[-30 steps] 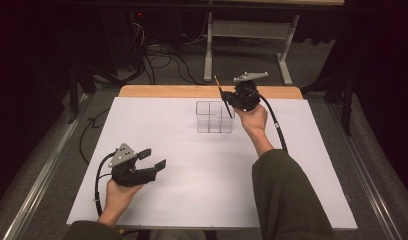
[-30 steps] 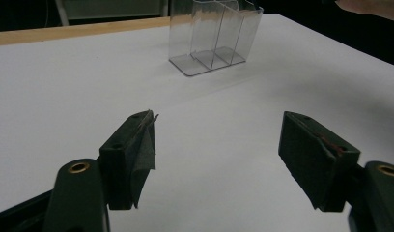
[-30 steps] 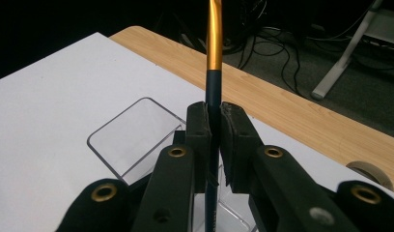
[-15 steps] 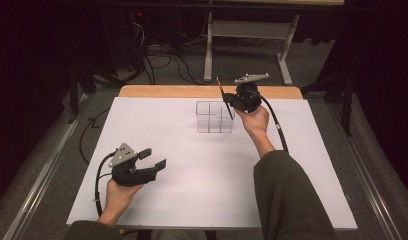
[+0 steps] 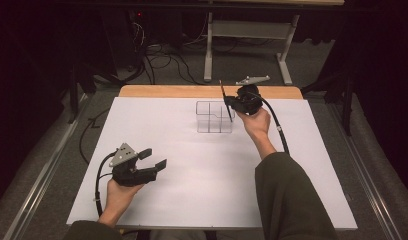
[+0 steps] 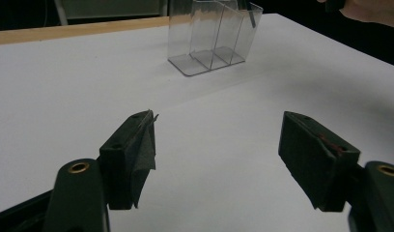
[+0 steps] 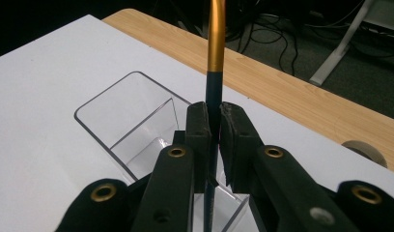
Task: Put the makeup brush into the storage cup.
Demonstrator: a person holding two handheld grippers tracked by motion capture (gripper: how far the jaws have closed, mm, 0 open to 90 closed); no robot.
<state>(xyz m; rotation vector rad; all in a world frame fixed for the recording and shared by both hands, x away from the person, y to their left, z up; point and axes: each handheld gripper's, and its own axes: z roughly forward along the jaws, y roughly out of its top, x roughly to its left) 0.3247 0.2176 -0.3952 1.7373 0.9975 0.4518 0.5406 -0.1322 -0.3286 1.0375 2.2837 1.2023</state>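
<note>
High view: the right hand-held gripper (image 5: 231,103) hangs at the far right corner of the clear organiser (image 5: 215,117) on the white worktop (image 5: 192,200), pinching a slim pen (image 5: 224,97) near upright, its lower tip over that corner compartment; the left hand-held gripper (image 5: 154,158) rests well apart, near the person. Left gripper view: jaws spread, nothing between; organiser far ahead. Right gripper view: pads pressed on the pen's dark shaft, gold end up; the compartment lies straight below.

**Black grippers, olive sleeves**

Both forearms wear olive-green sleeves (image 5: 292,200), seen at the bottom of the high view. The left gripper (image 5: 153,159) and right gripper (image 5: 230,104) are matte black, each topped by a grey three-cornered plate and trailing a black cable. Brass-ringed holes (image 7: 176,152) mark the jaw arms.
</note>
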